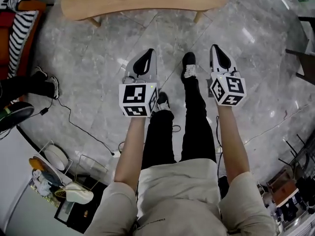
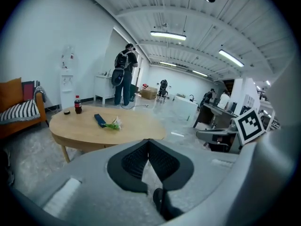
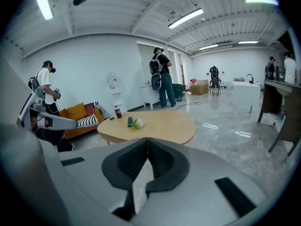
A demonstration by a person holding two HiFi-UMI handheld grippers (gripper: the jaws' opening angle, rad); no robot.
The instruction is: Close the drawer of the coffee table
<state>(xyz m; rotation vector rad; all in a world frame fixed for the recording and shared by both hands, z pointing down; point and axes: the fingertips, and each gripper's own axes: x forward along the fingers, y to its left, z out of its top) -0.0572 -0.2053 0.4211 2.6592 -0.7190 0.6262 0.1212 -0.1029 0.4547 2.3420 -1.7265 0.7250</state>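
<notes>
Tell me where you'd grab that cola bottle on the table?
Round its slim body, below the cap, with jaws level, coming from the side: the bottle stands upright near the edge of the table, so its sides are open.

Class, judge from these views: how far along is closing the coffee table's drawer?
Done, it seems: no drawer juts from the coffee table on the sides shown. In hand: nothing; left tongs and right tongs are shut, empty, clear of the table. Left: nothing visible.
</notes>
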